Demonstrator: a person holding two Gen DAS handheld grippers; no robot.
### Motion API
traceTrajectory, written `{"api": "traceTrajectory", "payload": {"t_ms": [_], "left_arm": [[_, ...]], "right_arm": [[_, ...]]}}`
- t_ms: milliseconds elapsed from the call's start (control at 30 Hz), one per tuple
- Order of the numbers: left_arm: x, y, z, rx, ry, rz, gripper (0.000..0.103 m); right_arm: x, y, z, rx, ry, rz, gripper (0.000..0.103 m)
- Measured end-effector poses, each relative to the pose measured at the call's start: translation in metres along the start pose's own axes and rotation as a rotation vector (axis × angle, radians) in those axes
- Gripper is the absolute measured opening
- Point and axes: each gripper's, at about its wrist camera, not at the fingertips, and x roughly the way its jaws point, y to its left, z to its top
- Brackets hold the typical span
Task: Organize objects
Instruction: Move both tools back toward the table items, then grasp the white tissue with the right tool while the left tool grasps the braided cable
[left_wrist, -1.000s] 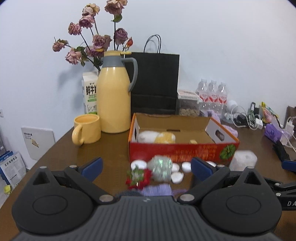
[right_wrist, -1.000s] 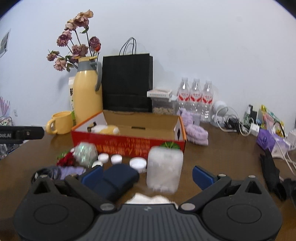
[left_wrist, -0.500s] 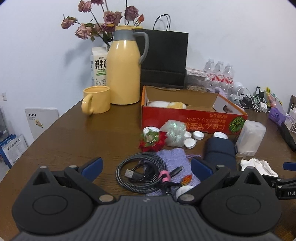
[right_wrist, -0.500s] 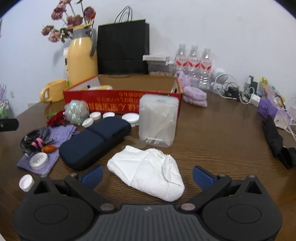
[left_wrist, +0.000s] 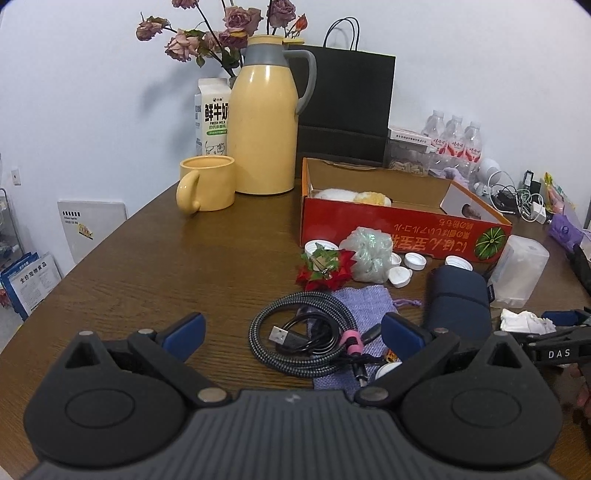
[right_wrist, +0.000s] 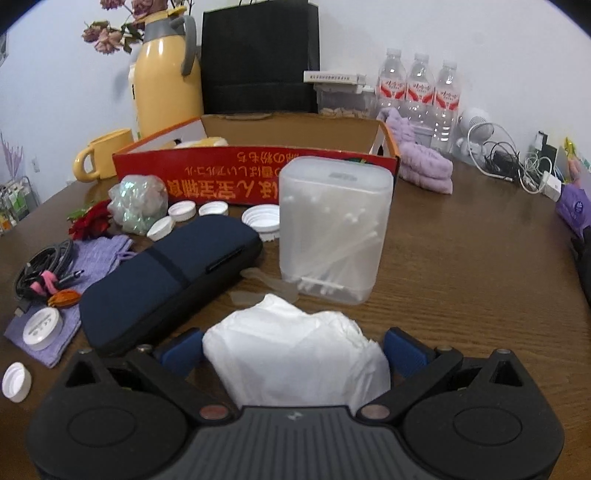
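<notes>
My right gripper (right_wrist: 293, 352) has its jaws spread wide. Between them lies a white tissue (right_wrist: 295, 358). It is soft and crumpled, like a little puffy heap. It sits on the brown table (right_wrist: 461, 266) and fills most of the gap between my blue pads (right_wrist: 400, 350). I cannot tell if the pads touch it yet.

Just past the tissue stands a clear box (right_wrist: 334, 229) full of thin white sticks. To the left of my right jaws lies a dark blue case (right_wrist: 166, 280), long and flat. Beyond it are small white caps (right_wrist: 183, 211) and a shiny ball of wrap (right_wrist: 138, 203). Farther back is a red box (right_wrist: 255, 173), open on top.

My left gripper (left_wrist: 291, 334) also has its jaws spread wide, and they hold nothing. Right in front of them, between the pads, lies a coiled cable (left_wrist: 299, 336), grey and black, in a round loop. It rests partly on a purple cloth (left_wrist: 364, 304). A red flower (left_wrist: 327, 269) lies just past the cable. Far ahead and to the left stand a yellow mug (left_wrist: 207, 182) and a tall yellow jug (left_wrist: 264, 118).

From my left side I can see the tissue off to the right, next to the tip of my right gripper.
</notes>
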Motion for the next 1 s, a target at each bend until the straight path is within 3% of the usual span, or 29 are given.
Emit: {"api": "traceTrajectory", "payload": {"t_ms": [367,833,933,1000], "left_arm": [[0.009,-0.007,-0.005,0.009,0.026,-0.012,0.103],[0.016,-0.004,-0.008,-0.009,0.044,-0.003,0.103],[0.018,-0.003,-0.009,-0.012,0.048,-0.001,0.103],[0.019,-0.003,-0.009,-0.012,0.05,0.001,0.103]], "right_arm": [[0.0,0.0,0.001,0.0,-0.001,0.01,0.102],[-0.008,0.002,-0.002,-0.016,-0.029,0.039,0.08],[-0.009,0.003,-0.002,-0.021,-0.035,0.044,0.074],[-0.01,0.003,-0.002,-0.019,-0.041,0.042,0.063]]}}
